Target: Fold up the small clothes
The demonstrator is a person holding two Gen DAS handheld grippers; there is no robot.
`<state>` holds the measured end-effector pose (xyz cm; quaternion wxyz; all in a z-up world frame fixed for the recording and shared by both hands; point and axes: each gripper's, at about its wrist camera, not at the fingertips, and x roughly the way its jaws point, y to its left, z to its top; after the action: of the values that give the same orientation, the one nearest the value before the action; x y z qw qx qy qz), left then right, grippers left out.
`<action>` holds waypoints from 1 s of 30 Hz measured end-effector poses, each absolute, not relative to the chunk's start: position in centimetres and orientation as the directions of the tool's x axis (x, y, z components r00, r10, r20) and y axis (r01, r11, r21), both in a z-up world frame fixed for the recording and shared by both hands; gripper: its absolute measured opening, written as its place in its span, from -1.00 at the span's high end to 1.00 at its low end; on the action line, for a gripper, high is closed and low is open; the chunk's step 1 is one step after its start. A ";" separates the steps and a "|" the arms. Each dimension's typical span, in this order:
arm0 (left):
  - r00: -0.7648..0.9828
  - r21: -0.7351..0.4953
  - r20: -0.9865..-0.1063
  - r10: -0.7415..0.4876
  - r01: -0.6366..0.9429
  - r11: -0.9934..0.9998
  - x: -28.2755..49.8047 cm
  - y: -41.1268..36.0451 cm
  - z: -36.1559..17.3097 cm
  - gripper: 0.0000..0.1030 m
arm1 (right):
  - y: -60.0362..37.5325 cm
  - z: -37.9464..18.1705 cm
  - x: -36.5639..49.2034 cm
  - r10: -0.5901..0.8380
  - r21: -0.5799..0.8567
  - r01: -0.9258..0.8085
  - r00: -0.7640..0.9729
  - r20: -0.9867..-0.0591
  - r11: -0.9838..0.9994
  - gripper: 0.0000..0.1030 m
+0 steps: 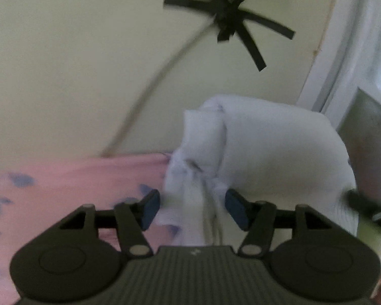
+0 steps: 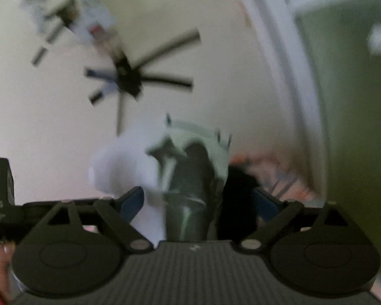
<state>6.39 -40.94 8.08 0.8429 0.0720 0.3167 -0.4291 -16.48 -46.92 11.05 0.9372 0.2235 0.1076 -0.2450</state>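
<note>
Presently the left hand-held gripper (image 1: 191, 209) stands with its pads apart, and a hanging fold of the white garment (image 1: 266, 157) lies directly between them without being pinched. The bulk of that garment rises ahead and to the right of this gripper, its long axis running away from the camera, with the pink cloth (image 1: 63, 183) to the left. The right hand-held gripper (image 2: 198, 203) is wide apart; white cloth and a darker grey-green piece (image 2: 190, 172) sit in the gap, ungripped as far as the blur allows. Judgement: the left is nearer a clean hold; closing straight would take the fold.
</note>
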 end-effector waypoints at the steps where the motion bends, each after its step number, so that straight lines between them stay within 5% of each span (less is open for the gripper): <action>1: 0.479 -0.095 -0.570 -0.668 0.769 0.632 5.2 -39.4 8.8 -0.35 | -45.9 11.5 -17.6 -0.429 0.354 0.516 0.853 -0.297 0.780 -0.76; 3: 0.564 0.001 -0.512 -0.648 0.755 0.656 3.4 -35.8 10.1 -0.98 | -43.2 12.0 -19.7 -0.415 0.343 0.495 0.865 -0.282 0.798 -0.79; 8: 0.687 0.137 -0.436 -0.581 0.689 0.712 -2.3 -26.3 11.3 -0.99 | -34.8 10.5 -20.5 -0.327 0.300 0.435 0.878 -0.349 0.849 -0.89; 15: 0.742 0.089 -0.442 -0.504 0.596 0.798 -6.6 -16.6 10.4 -0.99 | -25.9 8.1 -19.9 -0.209 0.375 0.377 0.884 -0.417 0.847 -0.89; 30: 0.780 0.279 -0.437 -0.447 0.591 0.757 -13.9 -15.8 7.7 -0.99 | -20.4 9.4 -26.7 -0.329 0.345 0.511 0.821 -0.467 0.787 -0.89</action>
<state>-13.94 -15.83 7.70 0.9209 0.2050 0.1746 -0.2818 -26.70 -20.44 9.44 0.9249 0.2344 0.1951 -0.2271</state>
